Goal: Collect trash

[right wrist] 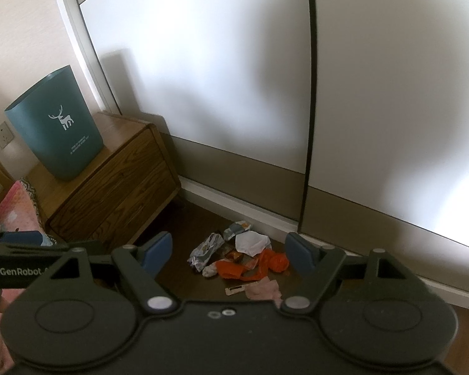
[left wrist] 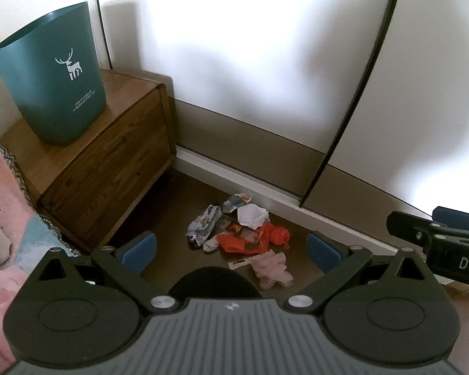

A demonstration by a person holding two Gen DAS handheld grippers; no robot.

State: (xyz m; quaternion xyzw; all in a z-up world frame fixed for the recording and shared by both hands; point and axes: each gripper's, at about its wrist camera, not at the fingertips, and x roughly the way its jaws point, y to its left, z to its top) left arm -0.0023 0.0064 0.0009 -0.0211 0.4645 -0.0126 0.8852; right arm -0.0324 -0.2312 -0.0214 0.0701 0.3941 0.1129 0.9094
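White sliding wardrobe doors with a taupe lower band fill the background, and beside them a wooden nightstand carries a teal wastebasket standing upright on its top, well apart from the rubbish. Printed on the wastebasket is a white deer, with two lines of small white lettering beneath, too small to read. The trash pile lies on the dark floor near the foot of the wardrobe doors, in a loose heap: a crumpled orange bag, a white wad, a printed silvery wrapper, a pale pink scrap and a small white strip just beside it. Nothing appears to be picked up yet, so collecting looks to be at its very start, in the approach. The left gripper hangs above the pile with its blue pads wide apart and nothing between them; the right gripper is likewise spread and empty, aimed at the same heap. The next move probably calls for lowering one gripper over a single piece, closing on it, then carrying it up to the wastebasket. Readable writing: "GenRobot" on the left gripper's side, seen from the right wrist, and "DA" on the right gripper's body at the edge of the left wrist view.
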